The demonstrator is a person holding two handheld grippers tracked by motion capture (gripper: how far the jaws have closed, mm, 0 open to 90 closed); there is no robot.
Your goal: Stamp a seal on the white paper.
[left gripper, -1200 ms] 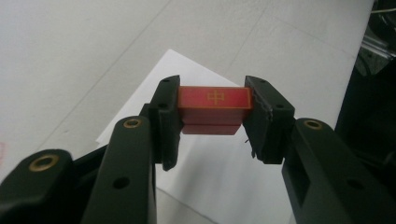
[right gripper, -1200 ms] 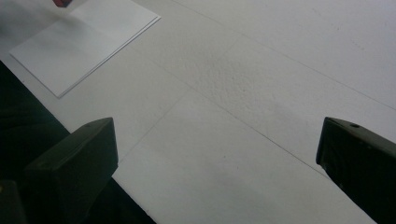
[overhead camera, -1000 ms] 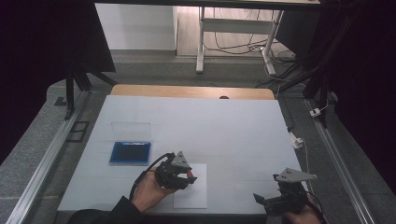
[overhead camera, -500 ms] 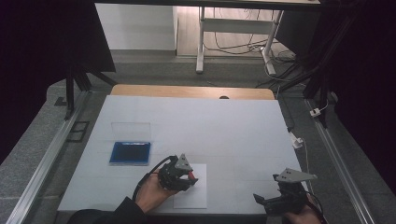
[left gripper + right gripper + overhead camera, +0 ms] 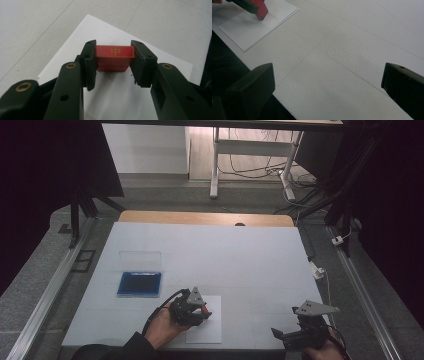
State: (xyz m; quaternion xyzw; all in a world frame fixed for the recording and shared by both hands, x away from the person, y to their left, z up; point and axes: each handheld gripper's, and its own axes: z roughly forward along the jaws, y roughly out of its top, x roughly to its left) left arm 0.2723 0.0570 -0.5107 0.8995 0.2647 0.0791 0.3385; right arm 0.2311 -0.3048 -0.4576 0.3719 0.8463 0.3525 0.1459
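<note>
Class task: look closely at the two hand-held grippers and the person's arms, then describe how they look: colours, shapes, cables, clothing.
Both the left gripper and the right gripper are matt black, with blocky, flat-faced jaws. Brass-coloured rivets sit on the left one's linkage. In the high view each carries a grey three-cornered plate on top; a black cable loops from the left one. A dark sleeve covers the left forearm.

The white-topped bench is evenly lit from above amid dark surroundings; the near black fingers are blurred, shadows soft.
</note>
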